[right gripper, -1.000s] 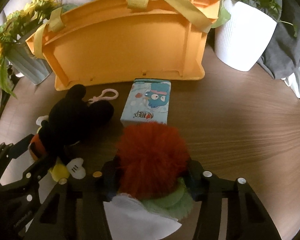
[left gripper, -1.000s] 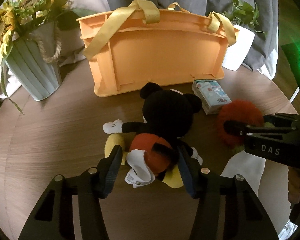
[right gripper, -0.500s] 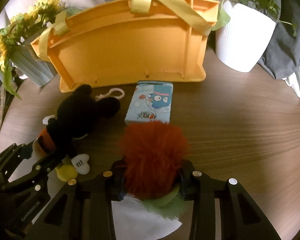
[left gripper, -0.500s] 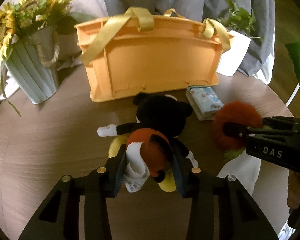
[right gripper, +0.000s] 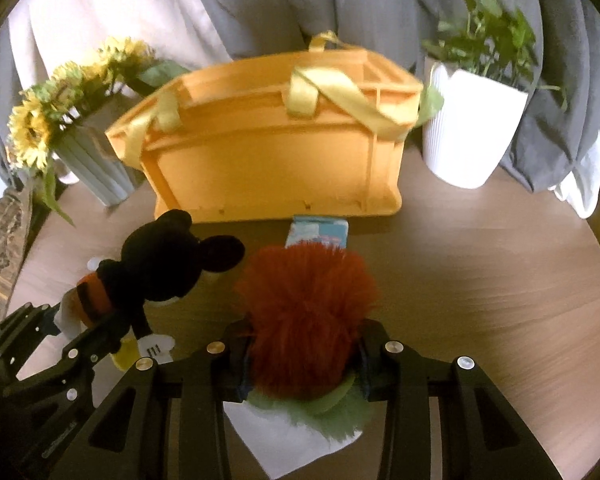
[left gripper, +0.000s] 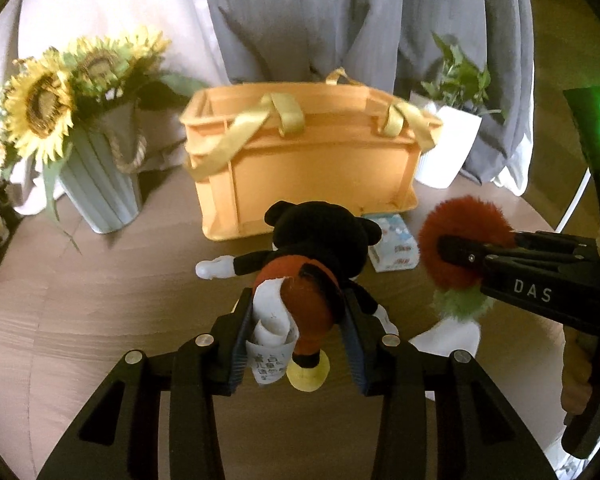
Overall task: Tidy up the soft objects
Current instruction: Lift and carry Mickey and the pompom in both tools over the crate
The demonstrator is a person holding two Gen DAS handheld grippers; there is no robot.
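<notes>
A black mouse plush (left gripper: 320, 240) with red shorts hangs off the table, my left gripper (left gripper: 296, 316) shut on its red lower body, a white tag dangling beside the left pad. My right gripper (right gripper: 304, 344) is shut on a fuzzy red ball plush (right gripper: 308, 304) with a green fringe and a white tag beneath it. In the left wrist view the right gripper (left gripper: 444, 246) holds that red plush (left gripper: 460, 224) at the right. The mouse plush (right gripper: 156, 264) shows at the left of the right wrist view. An orange basket (left gripper: 316, 168) with yellow straps stands behind both.
A small tissue pack (left gripper: 394, 242) lies in front of the orange basket (right gripper: 276, 148). A sunflower vase (left gripper: 96, 184) stands at the left, a white plant pot (right gripper: 472, 128) at the right. Grey and white curtains hang behind the round wooden table (right gripper: 480, 280).
Both grippers closed onto their plush toys and rose, lifting the mouse and the red ball off the table. The views tilted up, showing more of the basket and curtains.
</notes>
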